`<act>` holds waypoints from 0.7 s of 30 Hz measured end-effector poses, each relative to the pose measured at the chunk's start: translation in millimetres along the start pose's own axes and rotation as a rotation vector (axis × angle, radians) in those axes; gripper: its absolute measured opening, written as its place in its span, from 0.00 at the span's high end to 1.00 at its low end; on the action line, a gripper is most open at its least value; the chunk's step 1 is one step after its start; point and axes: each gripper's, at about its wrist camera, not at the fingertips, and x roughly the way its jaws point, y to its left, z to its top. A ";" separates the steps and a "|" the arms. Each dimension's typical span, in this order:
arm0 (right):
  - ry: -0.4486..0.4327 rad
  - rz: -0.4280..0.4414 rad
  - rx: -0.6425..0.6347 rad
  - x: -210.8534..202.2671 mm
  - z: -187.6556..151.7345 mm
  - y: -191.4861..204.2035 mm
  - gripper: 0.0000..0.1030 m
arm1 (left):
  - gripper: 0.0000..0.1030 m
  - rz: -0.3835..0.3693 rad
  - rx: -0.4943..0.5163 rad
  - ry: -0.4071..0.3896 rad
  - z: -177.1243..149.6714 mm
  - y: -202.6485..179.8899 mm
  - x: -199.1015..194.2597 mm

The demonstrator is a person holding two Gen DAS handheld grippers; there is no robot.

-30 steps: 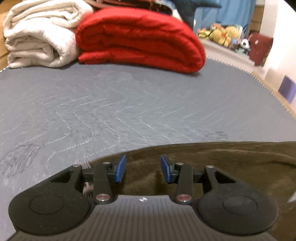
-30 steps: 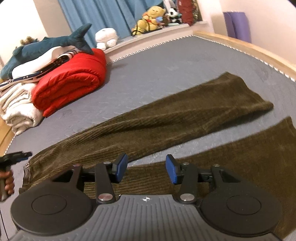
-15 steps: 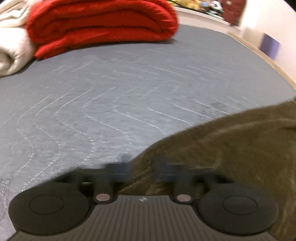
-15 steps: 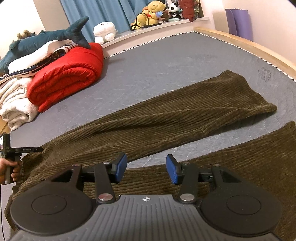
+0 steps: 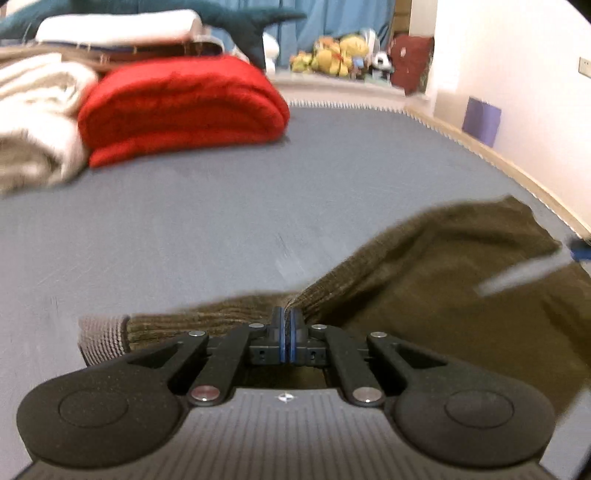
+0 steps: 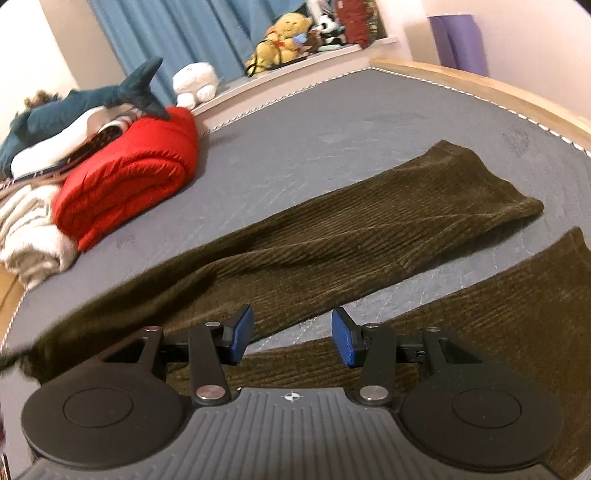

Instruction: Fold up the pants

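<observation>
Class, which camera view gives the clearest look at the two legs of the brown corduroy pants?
The right wrist view: both legs of the pants lie spread flat on the grey mattress, a gap between them. The left wrist view, blurred, shows only bunched fabric at the waistband pinched in the left gripper.

The pants are dark olive-brown, ribbed like corduroy, with a pale striped waistband lining. The mattress is grey with light stitched lines. Blanket red, towel cream, curtain blue.
</observation>
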 end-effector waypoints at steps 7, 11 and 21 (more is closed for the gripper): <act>0.020 -0.024 0.076 5.0 -7.4 -7.6 0.52 | 1.00 0.047 0.022 0.271 -79.6 -51.6 12.8; 0.026 -0.028 0.064 3.4 -13.1 -6.8 0.52 | 0.90 -0.025 -0.148 0.210 -73.2 -28.7 2.8; 0.030 -0.040 0.067 2.3 -15.2 -13.6 0.52 | 0.35 -0.179 -0.748 0.122 -72.1 36.7 13.1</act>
